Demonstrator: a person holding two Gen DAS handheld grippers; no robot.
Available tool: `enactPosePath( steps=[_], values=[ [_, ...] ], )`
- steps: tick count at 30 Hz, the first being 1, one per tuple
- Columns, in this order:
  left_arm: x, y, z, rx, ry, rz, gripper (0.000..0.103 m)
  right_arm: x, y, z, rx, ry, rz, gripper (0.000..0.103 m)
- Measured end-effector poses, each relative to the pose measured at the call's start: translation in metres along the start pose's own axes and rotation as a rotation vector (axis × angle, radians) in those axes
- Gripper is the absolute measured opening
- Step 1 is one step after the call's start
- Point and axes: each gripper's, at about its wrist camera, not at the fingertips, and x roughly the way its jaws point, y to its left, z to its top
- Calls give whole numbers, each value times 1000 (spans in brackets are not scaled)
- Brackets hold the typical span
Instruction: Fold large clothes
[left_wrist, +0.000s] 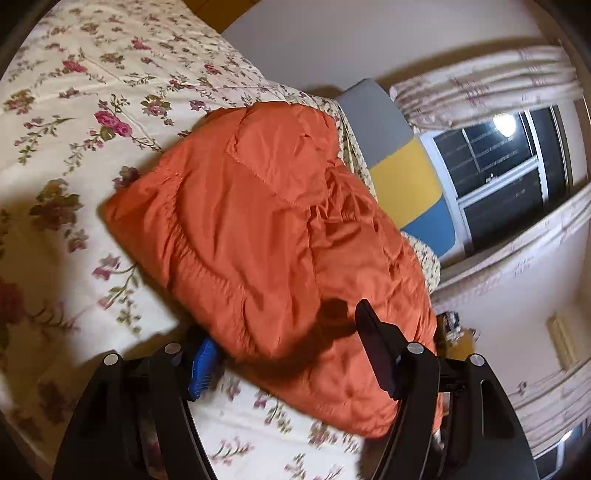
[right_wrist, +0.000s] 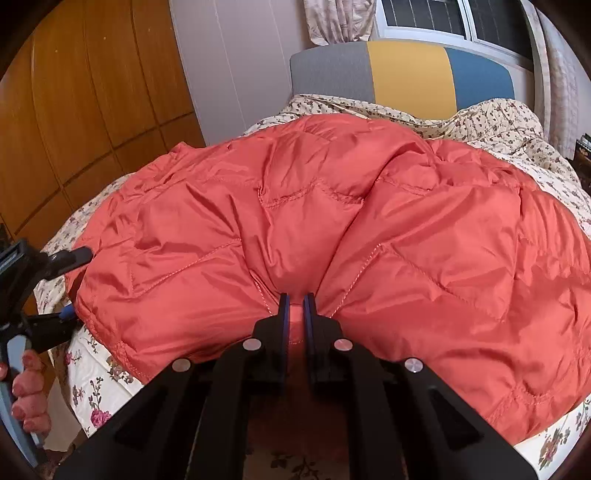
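Right gripper (right_wrist: 296, 301) pinches orange jacket (right_wrist: 332, 236) hem; left gripper (left_wrist: 284, 339) wide open, apparently straddling its edge; close before lifting evenly.

A quilted orange puffer jacket (right_wrist: 332, 221) lies on a cream bedspread with pink roses (left_wrist: 92, 92). Far off, a headboard (right_wrist: 406, 74) shows grey, yellow and blue panels; left, a brown wooden wardrobe (right_wrist: 92, 92).

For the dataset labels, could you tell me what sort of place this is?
Most likely a bedroom: a floral-print bed cover, a grey, yellow and blue padded headboard, and patterned curtains beside a dark window.
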Motion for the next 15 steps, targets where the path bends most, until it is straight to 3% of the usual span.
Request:
enactPosePath(
  steps=[8,13,15],
  values=[
    [10,5,15,-144,-56,-38,67,-3,-6,-2,20,-7,28,6],
    [17,20,23,-279,-49,-49,37,-3,-8,-3,30,-10,42,6],
    [15,21,23,-295,-48,-47,30,-4,-10,-3,35,-9,49,6]
  ],
)
